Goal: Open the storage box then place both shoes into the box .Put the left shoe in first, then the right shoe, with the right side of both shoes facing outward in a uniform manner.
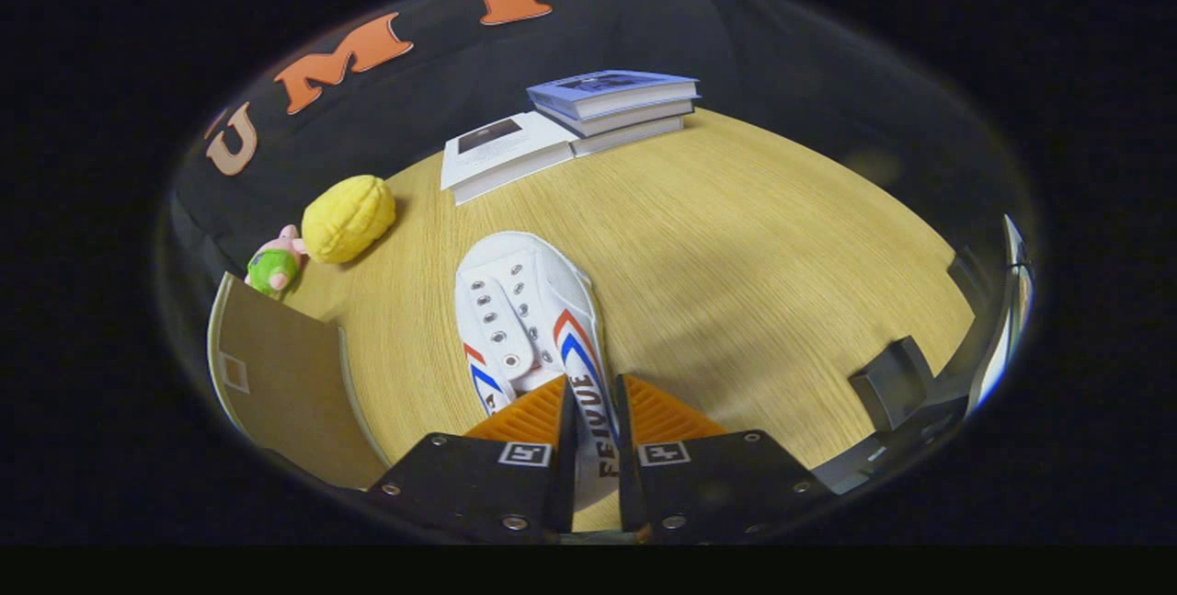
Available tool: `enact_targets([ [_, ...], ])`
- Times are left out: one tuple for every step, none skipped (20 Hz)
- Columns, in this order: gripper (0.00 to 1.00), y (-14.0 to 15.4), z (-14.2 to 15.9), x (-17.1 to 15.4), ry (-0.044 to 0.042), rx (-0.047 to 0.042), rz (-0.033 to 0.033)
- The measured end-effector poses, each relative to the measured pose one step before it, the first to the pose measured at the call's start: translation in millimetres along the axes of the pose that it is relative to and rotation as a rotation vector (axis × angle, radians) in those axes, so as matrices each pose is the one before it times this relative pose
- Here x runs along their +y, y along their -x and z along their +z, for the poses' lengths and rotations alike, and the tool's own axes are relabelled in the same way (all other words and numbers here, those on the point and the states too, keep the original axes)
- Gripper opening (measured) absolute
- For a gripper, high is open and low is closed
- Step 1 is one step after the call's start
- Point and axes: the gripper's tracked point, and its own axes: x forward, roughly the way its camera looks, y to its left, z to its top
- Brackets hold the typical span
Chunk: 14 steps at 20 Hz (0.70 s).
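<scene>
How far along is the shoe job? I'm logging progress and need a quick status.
Looks done: the brown flap beside the fingers may be the opened storage box, though I can't be sure. In hand: the gripper is shut on the white shoe, pinching its side wall above the wooden table. Left: this shoe is not yet in the box, and the other shoe's placement can't be confirmed.

Warm, fairly bright light falls on the wooden surface (736, 236) from above, with a broad soft shadow crossing its right half. The yellow plush (348, 219) casts a short shadow to its right. Fisheye distortion bends the surface's far rim; things near the edges smear. A bright glare streak shows far right.
</scene>
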Motion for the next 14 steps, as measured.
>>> enact_targets([
  [0.10, 0.44, 0.70, -0.38, -0.01306, -0.01111, -0.00745],
  [0.06, 2.06, 1.22, 1.63, -0.00534, -0.00834, -0.00500],
  [0.03, 3.25, 1.86, 1.33, 0.00485, -0.01275, -0.00611],
  [0.01, 3.03, 0.94, 2.05, 0.00835, -0.00726, -0.00503],
  [0.01, 4.08, 1.84, 4.44, -0.00130, -0.00412, 0.00590],
  [0.01, 4.80, 3.16, 5.67, -0.02758, -0.00139, 0.01144],
  [0.01, 6.55, 4.72, 6.34, -0.03668, -0.00567, 0.01744],
  [0.01, 7.65, 5.53, 7.93, -0.02556, -0.00832, 0.02013],
  [0.00, 8.53, 8.36, 8.80, -0.00202, -0.02000, 0.01893],
  [0.00, 8.44, 7.63, 7.39, 0.00601, -0.02555, 0.01559],
  [0.00, 10.22, 7.87, 9.70, -0.00047, -0.02380, 0.01545],
  [0.01, 9.25, 8.39, 11.92, -0.00507, -0.02089, 0.02002],
  [0.00, 8.69, 8.53, 13.16, -0.00643, -0.02225, 0.02584],
  [0.00, 9.50, 7.76, 15.12, -0.00343, -0.02078, 0.02950],
])
